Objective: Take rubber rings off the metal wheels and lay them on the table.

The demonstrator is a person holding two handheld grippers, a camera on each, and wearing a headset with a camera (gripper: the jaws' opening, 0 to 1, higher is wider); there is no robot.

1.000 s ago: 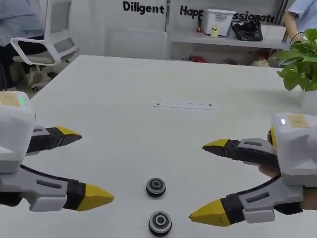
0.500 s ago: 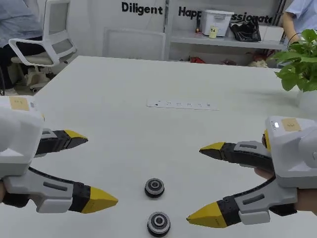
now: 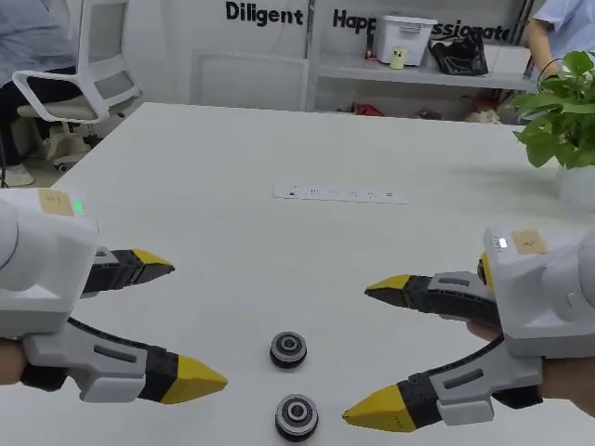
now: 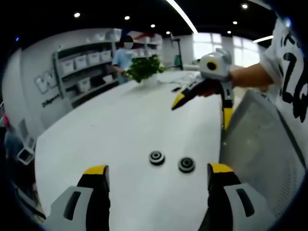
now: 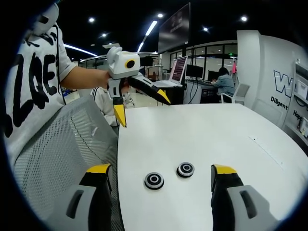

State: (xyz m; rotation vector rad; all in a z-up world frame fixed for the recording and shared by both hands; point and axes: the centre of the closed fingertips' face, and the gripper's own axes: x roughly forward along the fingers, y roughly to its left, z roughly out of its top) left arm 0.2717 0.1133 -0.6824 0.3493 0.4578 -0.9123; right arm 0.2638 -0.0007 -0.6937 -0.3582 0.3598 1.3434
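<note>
Two small metal wheels with black rubber rings lie flat on the white table (image 3: 232,186), one farther (image 3: 288,349) (image 4: 156,157) (image 5: 185,169) and one nearer the front edge (image 3: 297,417) (image 4: 186,164) (image 5: 154,180). My left gripper (image 3: 181,322) (image 4: 158,171) hovers to their left, open and holding nothing. My right gripper (image 3: 365,353) (image 5: 160,169) hovers to their right, open as well and facing the left one. Both wheels sit in the gap between the two grippers, touched by neither. Each gripper also appears across the table in the other's view: the right gripper (image 4: 199,113), the left gripper (image 5: 143,110).
A white power strip (image 3: 339,194) lies mid-table beyond the wheels. A green plant (image 3: 562,121) stands at the far right edge. An office chair (image 3: 84,84) and shelves (image 3: 409,70) are past the table. A mesh chair back (image 4: 260,144) is at the near edge.
Both grippers have drifted slightly inward toward the wheels, still open. The wheels have not moved; the head camera has shifted a little.
</note>
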